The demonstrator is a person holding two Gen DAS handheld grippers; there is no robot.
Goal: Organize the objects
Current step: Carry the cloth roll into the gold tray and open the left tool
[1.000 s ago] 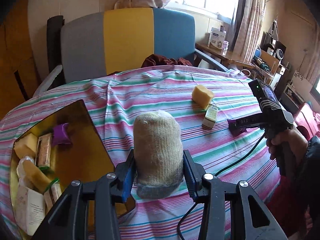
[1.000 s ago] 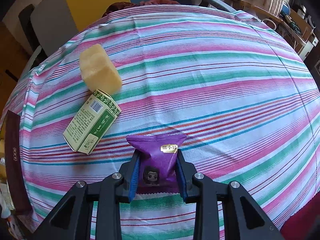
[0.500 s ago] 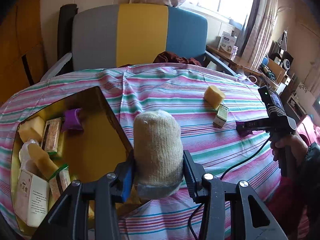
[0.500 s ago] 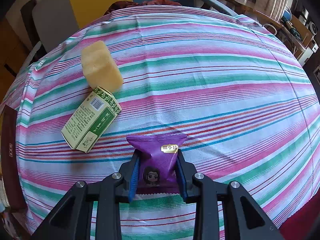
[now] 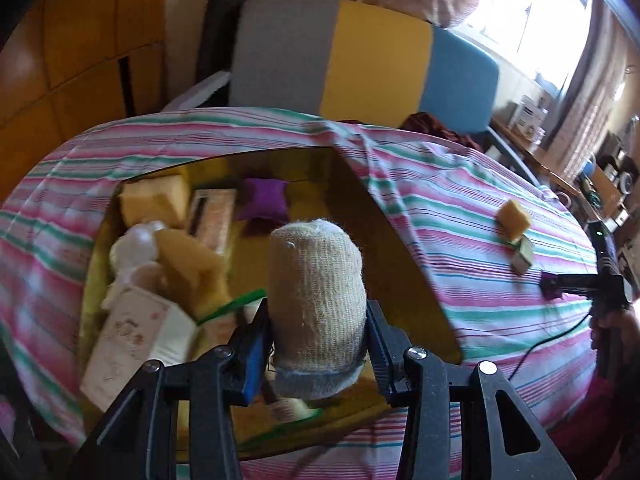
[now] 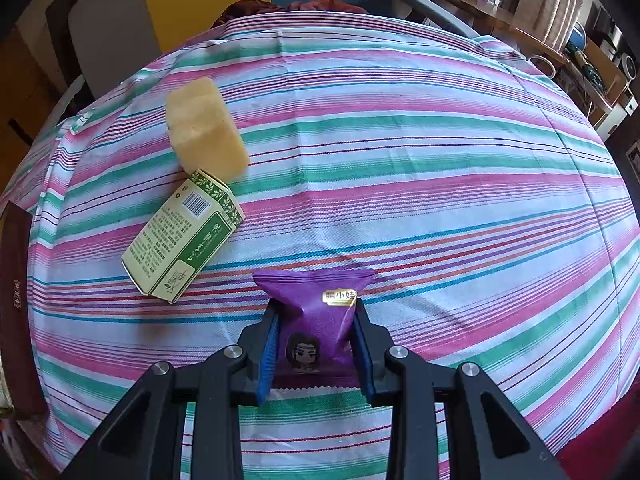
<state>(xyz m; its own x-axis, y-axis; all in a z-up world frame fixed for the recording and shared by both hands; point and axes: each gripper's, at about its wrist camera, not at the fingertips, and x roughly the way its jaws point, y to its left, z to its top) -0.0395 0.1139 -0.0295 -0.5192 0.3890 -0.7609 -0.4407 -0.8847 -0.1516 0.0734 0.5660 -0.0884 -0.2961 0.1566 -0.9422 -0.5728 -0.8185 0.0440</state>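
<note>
The left gripper (image 5: 318, 336) tilts steeply down over the gold box (image 5: 404, 268), its jaws clamped on both sides of a cream knitted roll (image 5: 316, 300) that stands upright between them, its grey bottom end hanging above the box's near corner. Inside the box sit yellow sponges (image 5: 154, 200), a purple packet (image 5: 264, 200), a pale carton (image 5: 132, 336) and a few wrapped bars, all jumbled together on the left side; the picture is smeared there, so the labels are unreadable and I cannot sort out the smaller pieces. The box's near edge is cut off behind the gripper's black arms. Far right in the same view, a hand (image 5: 618, 332) grips the handle of the other tool, half lost at the frame edge. That right gripper (image 6: 314, 344) points almost straight down at the striped tablecloth (image 6: 440, 152), jaws pressed tight on a purple snack packet (image 6: 314, 312), pinching its lower half so the sides crease; the packet's bottom seam is hidden behind the jaws. Just to its left lies a green and cream carton (image 6: 180, 240) on its side, its far end touching a pale yellow sponge block (image 6: 204, 132). A dark red strip (image 6: 16, 304) runs along the left edge, too cropped to identify.
</note>
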